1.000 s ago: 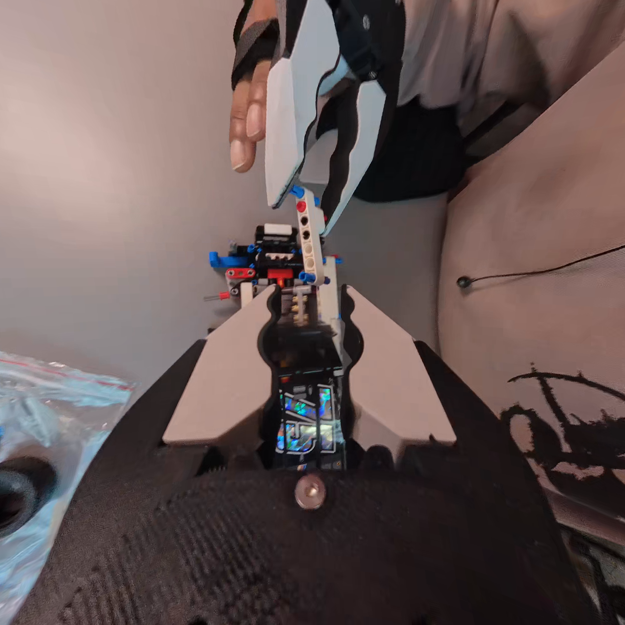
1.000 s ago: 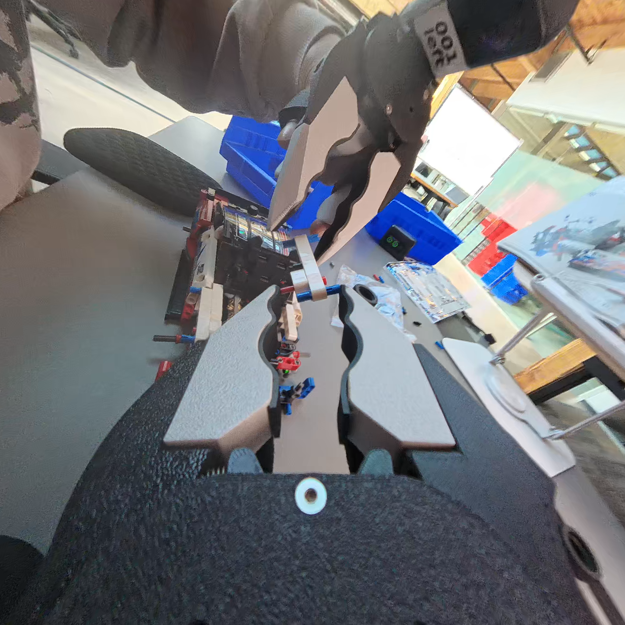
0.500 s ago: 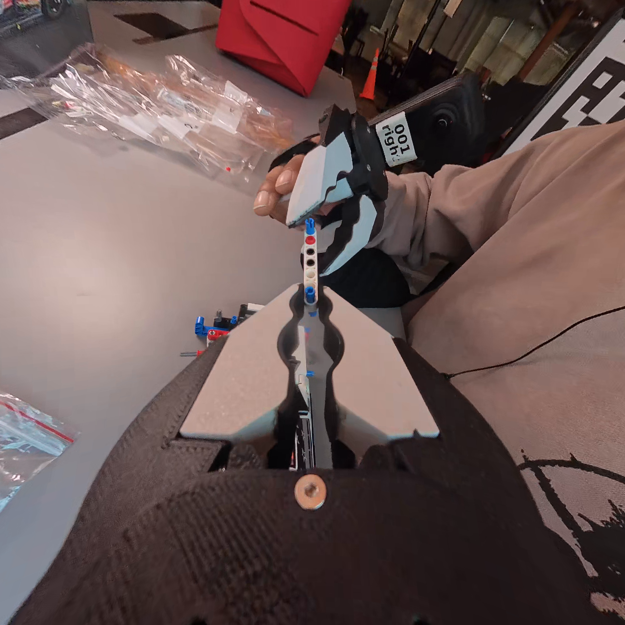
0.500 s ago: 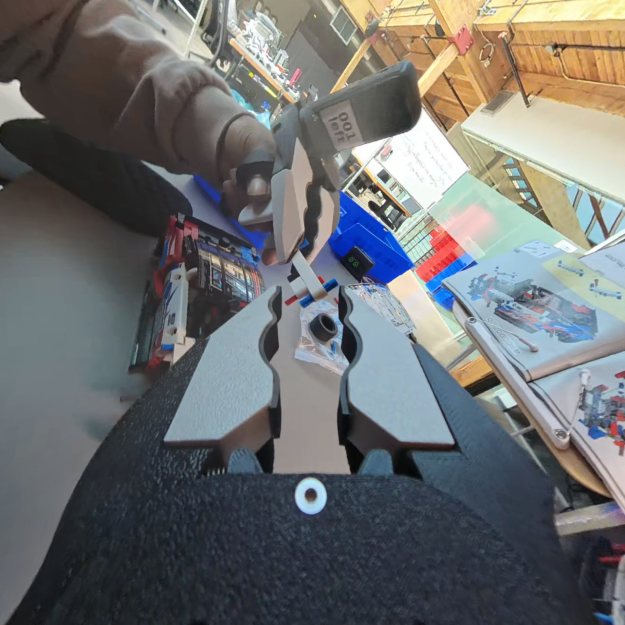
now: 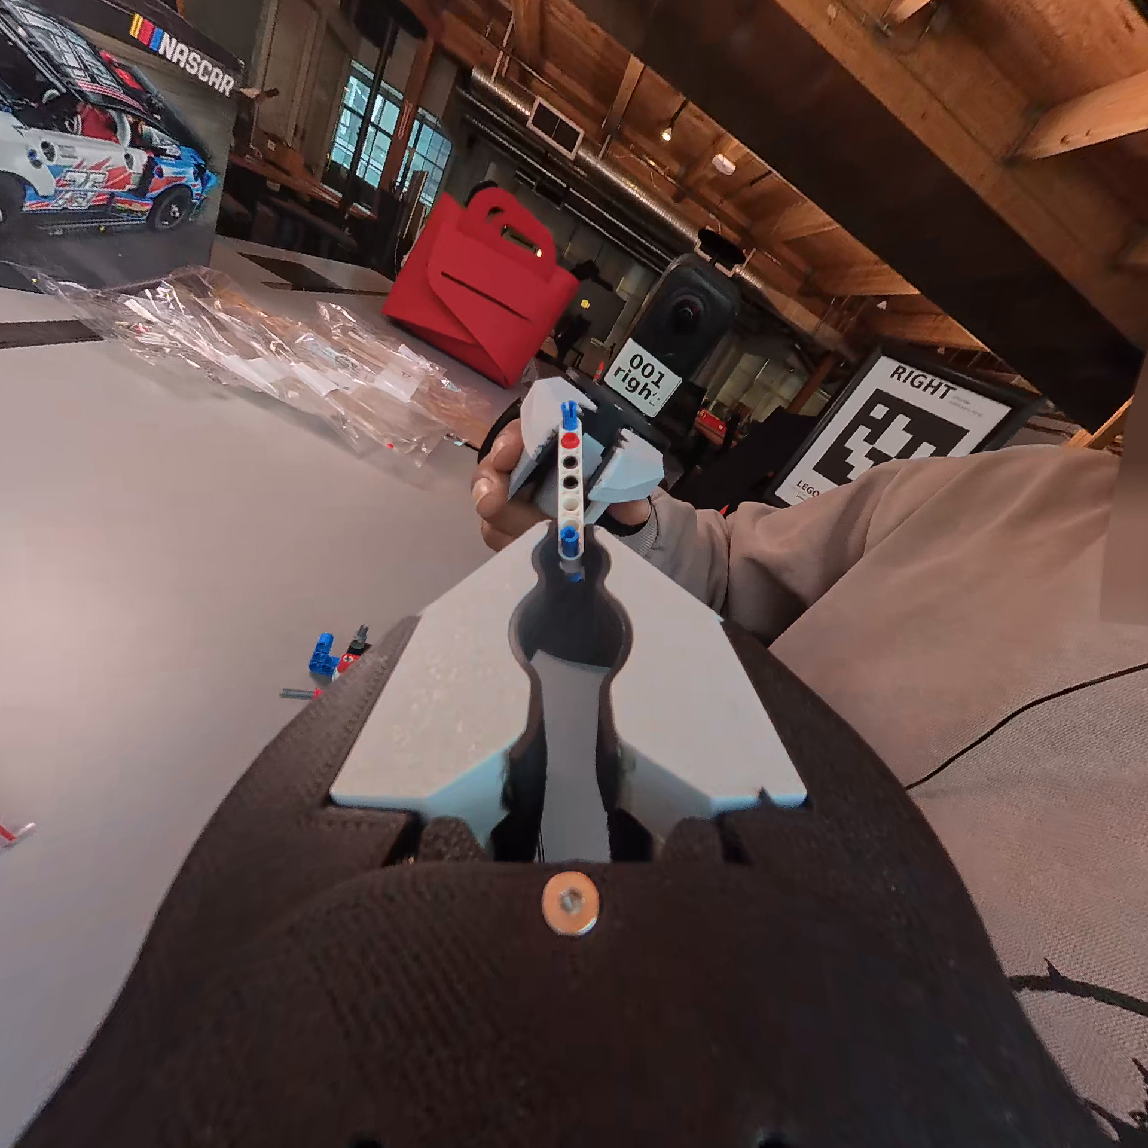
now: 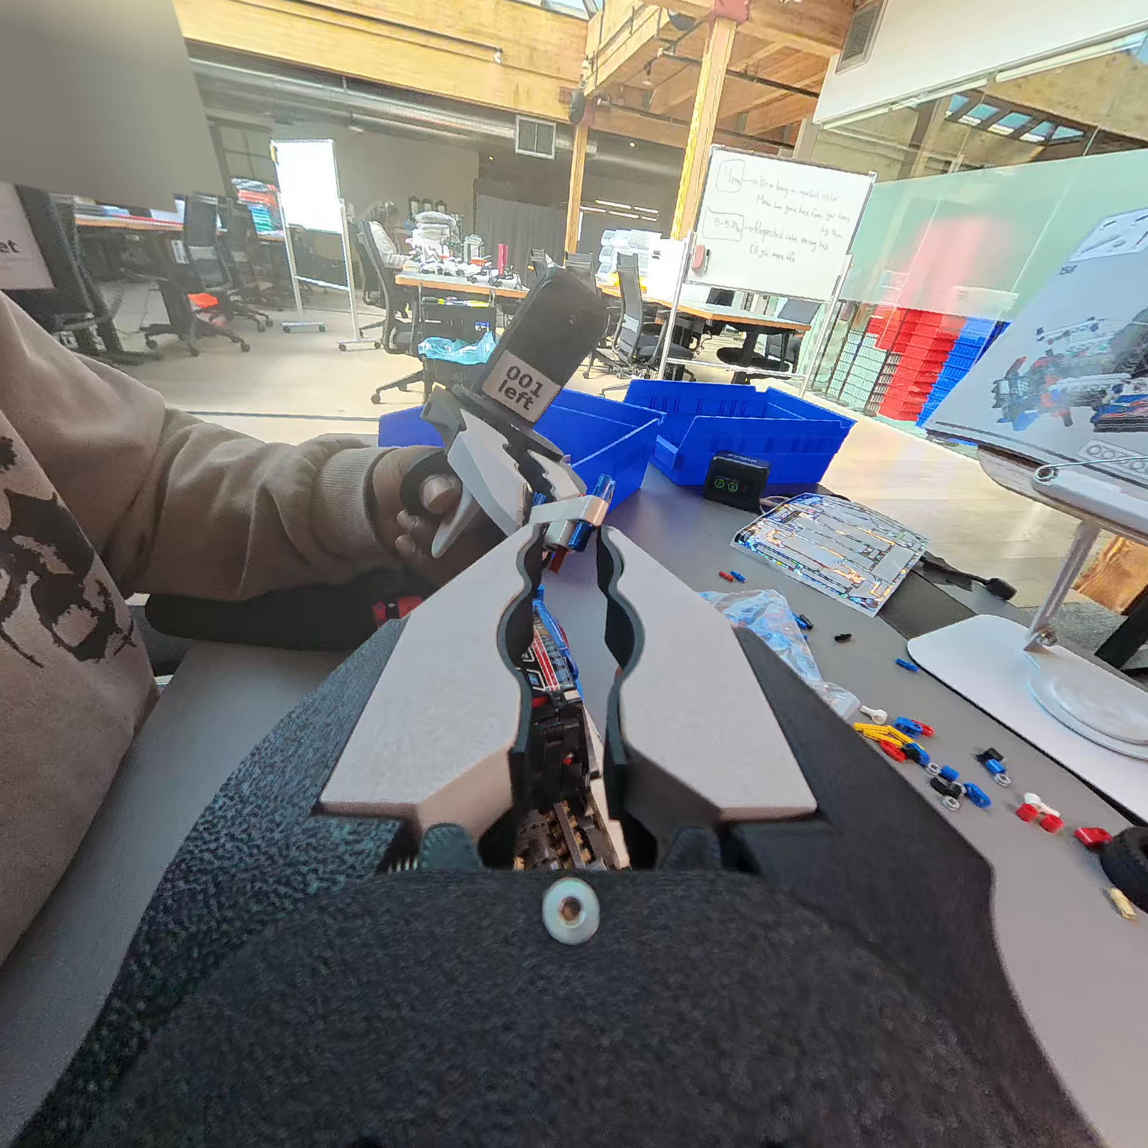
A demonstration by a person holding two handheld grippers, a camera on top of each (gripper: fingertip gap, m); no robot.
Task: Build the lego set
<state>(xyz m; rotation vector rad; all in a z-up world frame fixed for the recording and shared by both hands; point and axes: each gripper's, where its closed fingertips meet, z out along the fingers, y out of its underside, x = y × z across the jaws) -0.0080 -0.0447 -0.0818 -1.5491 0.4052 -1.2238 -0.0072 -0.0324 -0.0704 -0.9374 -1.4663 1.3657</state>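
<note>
My left gripper [image 5: 570, 548] is shut on the lower end of a white lego beam [image 5: 570, 478] with blue and red pins and holds it upright in the air. My right gripper [image 6: 566, 537] is open, and the beam's far end [image 6: 568, 510] with its blue pin sits just at its fingertips. In the left wrist view the right gripper [image 5: 581, 463] stands open on either side of the beam. The left gripper also shows in the right wrist view [image 6: 497, 491]. The car model [image 6: 553, 671] lies on the table below, seen between my right fingers.
Blue bins [image 6: 745, 428], a sticker sheet [image 6: 826, 553], an instruction booklet on a stand [image 6: 1068, 373], loose small parts [image 6: 932, 758] and a tyre [image 6: 1127, 860] lie to the right. Plastic bags [image 5: 279, 348], a red bag [image 5: 478, 292] and loose pieces [image 5: 329, 658] lie on the left.
My left gripper has lifted the beam up and away from the car model and tilted upward. My right gripper has risen with it and now stands around the beam's far end.
</note>
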